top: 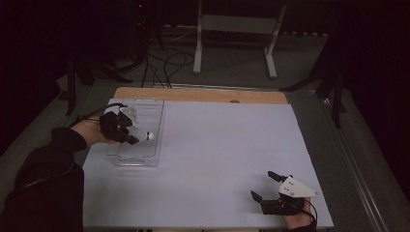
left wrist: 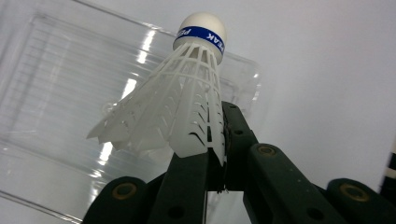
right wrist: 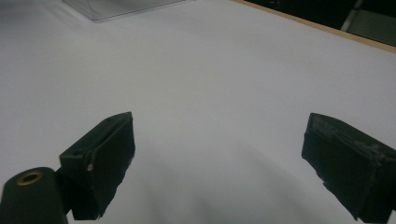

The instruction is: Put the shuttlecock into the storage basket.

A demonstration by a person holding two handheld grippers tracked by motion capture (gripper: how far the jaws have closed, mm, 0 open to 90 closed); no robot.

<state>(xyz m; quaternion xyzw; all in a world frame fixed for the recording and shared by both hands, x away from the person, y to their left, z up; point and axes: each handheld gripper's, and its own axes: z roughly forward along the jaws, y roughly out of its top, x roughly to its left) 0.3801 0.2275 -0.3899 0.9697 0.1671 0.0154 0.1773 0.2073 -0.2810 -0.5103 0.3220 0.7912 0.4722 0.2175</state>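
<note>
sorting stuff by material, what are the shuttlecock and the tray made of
Shuttlecock: skirt looks like moulded white plastic, matte, with a regular lattice of ribs; the smooth white cap could be foam or coated cork. Tray: clear rigid plastic, glossy, see-through with bright glare streaks.

Black long sleeve [top: 46, 179]; matte black two-jaw grippers with brass-ringed screw holes [left wrist: 124, 190], grey three-cornered plate [top: 297, 187], trailing black cable [top: 87, 116]

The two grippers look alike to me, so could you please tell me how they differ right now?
The left gripper is shut on a shuttlecock, gripping its skirt; the right gripper is open, with nothing between its jaws. The left is over the clear tray; the right is low over bare table near the front edge. Both have black jaws.
</note>
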